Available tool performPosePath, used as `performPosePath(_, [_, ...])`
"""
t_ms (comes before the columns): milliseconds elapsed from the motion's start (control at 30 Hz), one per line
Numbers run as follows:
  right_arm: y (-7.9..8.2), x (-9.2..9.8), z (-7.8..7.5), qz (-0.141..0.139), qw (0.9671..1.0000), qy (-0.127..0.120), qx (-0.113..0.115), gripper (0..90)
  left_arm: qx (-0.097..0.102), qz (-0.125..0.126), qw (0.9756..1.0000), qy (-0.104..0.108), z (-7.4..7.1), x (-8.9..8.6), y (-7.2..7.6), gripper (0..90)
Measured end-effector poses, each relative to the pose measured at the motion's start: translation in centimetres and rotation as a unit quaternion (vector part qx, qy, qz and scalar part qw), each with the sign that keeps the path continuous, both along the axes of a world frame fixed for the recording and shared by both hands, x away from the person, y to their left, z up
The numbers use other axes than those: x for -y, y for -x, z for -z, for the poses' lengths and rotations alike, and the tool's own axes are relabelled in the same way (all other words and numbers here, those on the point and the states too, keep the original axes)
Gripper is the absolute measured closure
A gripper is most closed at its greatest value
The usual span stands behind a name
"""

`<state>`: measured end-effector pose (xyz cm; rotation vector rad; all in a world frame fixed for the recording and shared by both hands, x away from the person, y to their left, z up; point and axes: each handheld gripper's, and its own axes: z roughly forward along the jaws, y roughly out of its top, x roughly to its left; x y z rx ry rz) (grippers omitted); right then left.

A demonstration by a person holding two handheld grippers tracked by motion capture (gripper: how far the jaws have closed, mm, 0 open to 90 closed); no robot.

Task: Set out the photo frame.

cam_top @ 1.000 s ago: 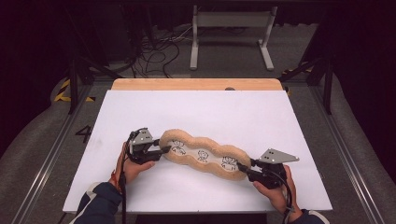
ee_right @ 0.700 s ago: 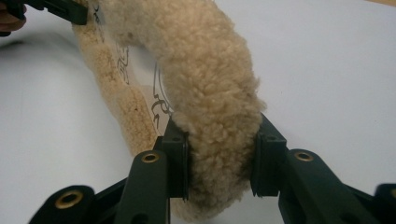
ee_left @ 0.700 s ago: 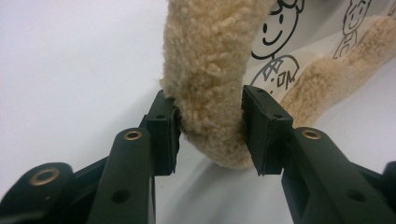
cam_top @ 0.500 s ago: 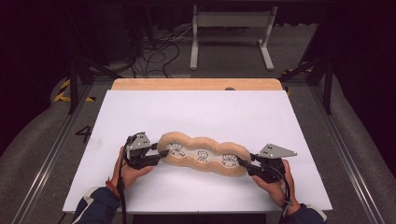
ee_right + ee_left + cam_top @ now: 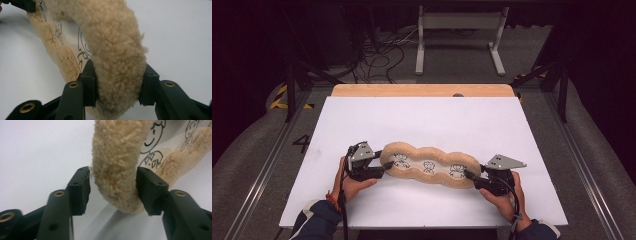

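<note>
- Between the jaws of the left tool (image 5: 112,192), the near end of the fleecy cushion (image 5: 428,165) is sitting loosely: the jaws have just been opening, one pad is standing clear of the fleece, the other is at most brushing it.
- Between the jaws of the right tool (image 5: 117,86), the opposite end is bulging; these jaws have just been opening too, though both pads are touching the pile there, so I judge a light hold remains.
- Stretching from one tool to the other, the cushion is lying flat on the white bench (image 5: 522,125), printed side up.
- The tools are taking opposite ends, likely to keep it straight while setting it down.
</note>
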<state>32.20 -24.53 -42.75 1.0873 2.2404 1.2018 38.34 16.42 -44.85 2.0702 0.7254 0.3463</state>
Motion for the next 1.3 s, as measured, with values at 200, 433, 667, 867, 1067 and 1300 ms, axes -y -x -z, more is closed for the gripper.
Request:
performPosePath(200, [0.0, -0.4, 0.4, 0.003, 1.0, 0.005, -0.003, 56.2, 0.003, 0.02, 0.9997, -0.013, 0.2, 0.9, -0.2, 48.5])
performPosePath(433, [-0.4, -0.5, 0.4, 0.002, 1.0, 0.007, -0.002, 55.0, 0.003, 0.012, 0.9998, -0.013, -0.1, 0.4, 0.1, 55.4])
performPosePath(667, [-1.0, -1.0, 0.5, 0.004, 0.9998, 0.018, 0.005, 51.8, 0.006, 0.002, 0.9998, -0.02, -0.2, 0.1, 0.4, 55.9])
performPosePath(867, [-1.9, -1.6, 0.5, 0.0, 0.9997, 0.024, 0.008, 51.1, 0.008, -0.014, 0.9996, -0.025, -0.2, -0.1, 0.5, 55.9])
performPosePath(1067, [-3.3, -2.3, 0.5, -0.004, 0.9994, 0.031, 0.015, 49.0, 0.017, -0.03, 0.999, -0.029, -0.2, -0.6, 0.2, 56.3])
performPosePath(1300, [-4.3, -2.6, 0.3, -0.002, 0.9992, 0.035, 0.017, 47.3, 0.015, -0.031, 0.9991, -0.024, -0.2, -0.7, 0.1, 57.4])
